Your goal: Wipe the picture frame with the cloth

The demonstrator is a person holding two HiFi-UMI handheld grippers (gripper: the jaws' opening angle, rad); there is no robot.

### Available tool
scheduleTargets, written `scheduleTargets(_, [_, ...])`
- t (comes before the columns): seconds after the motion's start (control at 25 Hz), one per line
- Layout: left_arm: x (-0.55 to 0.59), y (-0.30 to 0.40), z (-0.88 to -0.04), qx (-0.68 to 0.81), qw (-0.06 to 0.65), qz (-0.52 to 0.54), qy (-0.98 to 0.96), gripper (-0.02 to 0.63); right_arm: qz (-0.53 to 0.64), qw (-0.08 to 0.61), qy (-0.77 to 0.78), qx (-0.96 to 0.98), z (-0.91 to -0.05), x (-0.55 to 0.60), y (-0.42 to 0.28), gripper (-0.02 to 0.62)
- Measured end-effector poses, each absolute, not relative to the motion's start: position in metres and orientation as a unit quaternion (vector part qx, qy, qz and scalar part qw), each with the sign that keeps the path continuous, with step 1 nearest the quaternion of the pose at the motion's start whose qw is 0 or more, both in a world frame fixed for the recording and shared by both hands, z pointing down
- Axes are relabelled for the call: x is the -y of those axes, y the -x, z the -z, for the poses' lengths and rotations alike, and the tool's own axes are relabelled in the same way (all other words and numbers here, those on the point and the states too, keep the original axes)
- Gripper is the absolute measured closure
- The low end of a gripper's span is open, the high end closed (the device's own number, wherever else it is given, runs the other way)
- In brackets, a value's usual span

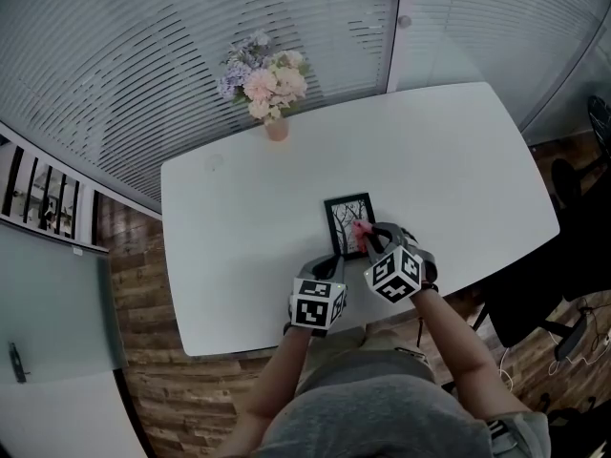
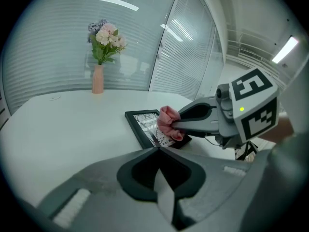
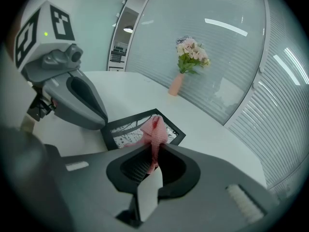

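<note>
A wall of glass panels with horizontal blinds (image 1: pixel 191 55) curves behind the scene, and a wood-plank floor (image 1: pixel 143 284) shows below it. A white counter (image 1: pixel 239 227) with rounded corners fills the middle of the head view. The person stands at its near edge in a grey top, both forearms reaching forward.

Each claw carries a cube of black-and-white square markers, the left cube (image 1: pixel 318 303) beside the right cube (image 1: pixel 394 275). These patterns are the only print in sight, and a small green light (image 2: pixel 241 109) glows on the right cube.

The left claw (image 2: pixel 158 150) has its jaws drawn together, their tips at the near edge of the picture frame (image 1: pixel 342 216); I cannot tell whether they touch it. The right claw (image 3: pixel 155 151) is clamped on the cloth (image 3: pixel 153 129).

The frame lies on the counter near the person's edge, roughly midway along it. It is a thin black rectangle around a black-and-white picture of bare branches.

Well apart, at the far edge, a slim pink vase (image 1: pixel 277 129) holds pink, white and lilac flowers (image 1: pixel 263 79).

The cloth is pink with a fine mesh weave. It is bunched into a wad that sticks out past the jaw tips and rests on the frame's glass, toward the frame's right side.
</note>
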State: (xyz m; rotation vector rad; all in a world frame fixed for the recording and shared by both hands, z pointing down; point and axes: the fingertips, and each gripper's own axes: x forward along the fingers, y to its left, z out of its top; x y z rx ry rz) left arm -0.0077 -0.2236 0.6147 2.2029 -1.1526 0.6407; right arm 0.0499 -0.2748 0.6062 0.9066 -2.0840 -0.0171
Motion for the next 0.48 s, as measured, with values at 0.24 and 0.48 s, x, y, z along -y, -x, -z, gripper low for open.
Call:
scheduleTargets(0.24, [0.223,0.007,-0.615,0.430,0.284,-0.240,-0.823,0.603,0.009,0.422,-0.362,0.831,-0.607,0.288,-0.048,0.557])
scheduleTargets(0.48, [0.223,0.007,-0.614,0.430,0.288,-0.237,-0.822,0.601,0.014,0.424,-0.363,0.829,-0.607,0.304,-0.046,0.557])
